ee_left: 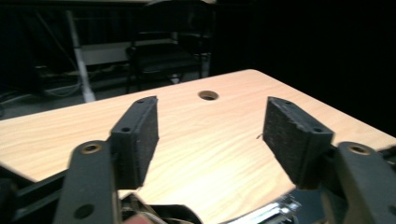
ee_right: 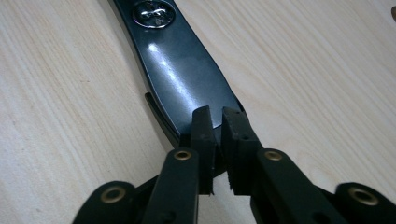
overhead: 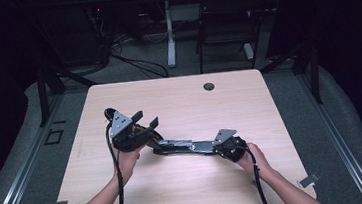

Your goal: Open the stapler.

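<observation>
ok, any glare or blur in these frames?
High view: table evenly lit, surroundings dark. Left gripper view: left tongs soft and out of focus up close. Right gripper view: glare streak on the black tool, right tongs fairly sharp.

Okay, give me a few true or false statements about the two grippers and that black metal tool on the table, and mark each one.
1. The left gripper has its fingers wide apart with nothing between them. True.
2. The right gripper is closed on the end of the black metal tool. True.
3. The tool is held up in the air above the table. False: it lies flat on the wood.
4. The table has a small round hole near its far edge. True.
5. A chair stands on the tabletop. False: it stands on the floor beyond the table.
</observation>
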`<state>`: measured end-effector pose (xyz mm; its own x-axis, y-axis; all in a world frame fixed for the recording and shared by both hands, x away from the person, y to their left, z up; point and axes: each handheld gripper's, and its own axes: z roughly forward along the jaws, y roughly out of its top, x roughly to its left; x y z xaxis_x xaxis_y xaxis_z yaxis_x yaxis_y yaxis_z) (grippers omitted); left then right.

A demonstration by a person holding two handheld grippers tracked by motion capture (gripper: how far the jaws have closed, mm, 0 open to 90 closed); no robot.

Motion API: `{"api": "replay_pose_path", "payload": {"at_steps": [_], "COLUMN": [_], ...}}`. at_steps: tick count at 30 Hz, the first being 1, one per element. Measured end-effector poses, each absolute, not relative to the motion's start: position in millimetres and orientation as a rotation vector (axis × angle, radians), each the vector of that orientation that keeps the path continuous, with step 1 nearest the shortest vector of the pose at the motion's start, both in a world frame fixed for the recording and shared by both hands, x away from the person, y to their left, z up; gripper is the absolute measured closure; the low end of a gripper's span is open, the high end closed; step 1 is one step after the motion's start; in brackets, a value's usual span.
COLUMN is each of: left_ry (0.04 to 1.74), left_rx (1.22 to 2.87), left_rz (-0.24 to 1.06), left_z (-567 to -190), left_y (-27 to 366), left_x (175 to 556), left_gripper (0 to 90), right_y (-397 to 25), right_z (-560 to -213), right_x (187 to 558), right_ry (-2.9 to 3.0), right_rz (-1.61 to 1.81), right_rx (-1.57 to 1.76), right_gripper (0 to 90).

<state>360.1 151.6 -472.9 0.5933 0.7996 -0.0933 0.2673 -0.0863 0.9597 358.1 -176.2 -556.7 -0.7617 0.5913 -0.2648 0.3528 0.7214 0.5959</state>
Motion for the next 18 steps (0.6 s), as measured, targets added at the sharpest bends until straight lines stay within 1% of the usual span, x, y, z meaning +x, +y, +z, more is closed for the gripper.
{"api": "replay_pose_path", "payload": {"at_steps": [1,2,4,10,11,12,13,14,16,18], "left_ry": [0.903,0.898,0.890,0.866,0.857,0.853,0.846,0.842,0.822,0.801], "left_rx": [1.645,1.655,1.667,1.712,1.727,1.742,1.756,1.769,1.793,1.823], "left_rz": [0.564,0.551,0.530,0.471,0.461,0.450,0.437,0.429,0.403,0.356], "left_z": [-472.9,-472.3,-471.7,-470.1,-469.9,-469.9,-470.4,-470.8,-472.2,-473.5], "left_y": [151.6,150.2,148.4,148.0,147.6,146.7,145.9,145.3,143.9,143.5], "left_x": [360.1,359.0,357.0,346.4,345.7,344.6,343.5,342.0,339.4,337.2], "left_gripper": [32.5,32.5,29.8,20.9,17.6,17.6,15.4,15.4,14.0,10.1], "right_y": [-176.2,-176.4,-174.9,-181.2,-182.5,-182.5,-184.6,-184.6,-187.7,-191.1], "right_z": [-556.7,-556.2,-557.2,-552.6,-548.3,-548.3,-542.7,-542.7,-536.1,-530.4], "right_x": [358.1,358.3,358.0,364.3,366.2,366.2,366.8,366.8,366.2,368.3], "right_ry": [2.484,2.479,2.456,2.467,2.488,2.488,2.507,2.507,2.478,2.492], "right_rz": [0.733,0.716,0.649,0.655,0.665,0.665,0.671,0.671,0.718,0.762], "right_rx": [0.723,0.718,0.695,0.760,0.794,0.794,0.826,0.826,0.875,0.928], "right_gripper": [82.0,80.3,77.9,65.4,57.0,57.0,45.9,45.9,33.9,28.4]}}
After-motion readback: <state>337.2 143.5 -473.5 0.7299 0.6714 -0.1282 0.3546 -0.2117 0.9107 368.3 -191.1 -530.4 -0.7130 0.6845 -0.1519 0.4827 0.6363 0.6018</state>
